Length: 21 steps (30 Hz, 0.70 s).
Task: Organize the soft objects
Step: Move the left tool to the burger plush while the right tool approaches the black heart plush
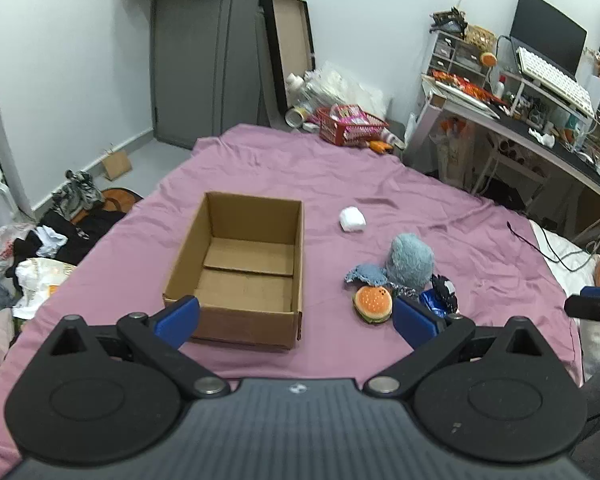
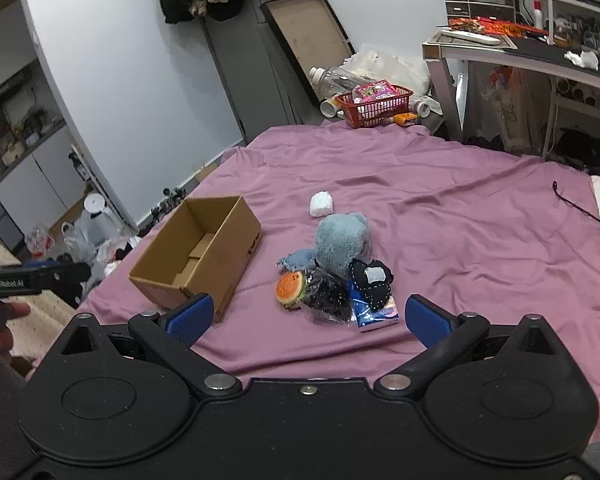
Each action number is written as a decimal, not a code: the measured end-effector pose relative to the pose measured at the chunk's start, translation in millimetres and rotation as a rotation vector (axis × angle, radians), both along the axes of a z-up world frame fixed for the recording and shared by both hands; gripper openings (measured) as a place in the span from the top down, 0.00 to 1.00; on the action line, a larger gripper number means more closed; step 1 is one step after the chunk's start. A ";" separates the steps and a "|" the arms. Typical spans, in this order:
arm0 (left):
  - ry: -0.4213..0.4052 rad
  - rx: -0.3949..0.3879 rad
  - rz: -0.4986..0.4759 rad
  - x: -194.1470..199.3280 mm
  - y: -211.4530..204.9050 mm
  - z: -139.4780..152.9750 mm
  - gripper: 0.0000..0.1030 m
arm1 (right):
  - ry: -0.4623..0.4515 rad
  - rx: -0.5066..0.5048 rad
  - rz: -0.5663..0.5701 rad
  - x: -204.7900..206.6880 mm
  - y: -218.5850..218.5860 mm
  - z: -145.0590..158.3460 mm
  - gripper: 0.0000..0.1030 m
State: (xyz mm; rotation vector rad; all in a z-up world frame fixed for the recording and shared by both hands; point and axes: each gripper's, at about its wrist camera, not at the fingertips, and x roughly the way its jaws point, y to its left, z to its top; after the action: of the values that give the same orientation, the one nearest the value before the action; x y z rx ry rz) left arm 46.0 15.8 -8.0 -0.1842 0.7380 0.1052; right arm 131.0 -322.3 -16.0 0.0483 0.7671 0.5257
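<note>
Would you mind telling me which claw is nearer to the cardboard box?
Left. The left claw hovers open at the cardboard box's near edge; the right claw, also open, faces the toy pile to the box's right.

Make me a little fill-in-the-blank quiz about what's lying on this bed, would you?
1. The cardboard box on the purple sheet has ____ inside it.
2. The toy hamburger lies beside a fluffy plush coloured ____.
3. Both the left gripper and the right gripper have their jaws ____.
4. The small white bundle lies ____ the box.

Answers: nothing; blue; open; outside
</note>
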 end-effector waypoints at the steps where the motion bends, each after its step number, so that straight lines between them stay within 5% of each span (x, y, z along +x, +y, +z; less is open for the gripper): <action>1: 0.007 0.000 0.002 3.1 1.9 -2.2 0.01 | -0.002 0.007 0.000 1.8 -1.4 -1.3 0.00; 21: 0.043 -0.008 -0.100 64.6 -5.5 -39.1 0.03 | 0.021 0.051 -0.140 45.9 -30.2 -34.9 0.03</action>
State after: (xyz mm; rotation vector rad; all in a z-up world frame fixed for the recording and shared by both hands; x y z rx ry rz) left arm 110.5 10.3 -47.1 -0.1526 0.7890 0.0112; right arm 176.9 -352.5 -50.9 0.1542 0.7644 0.4123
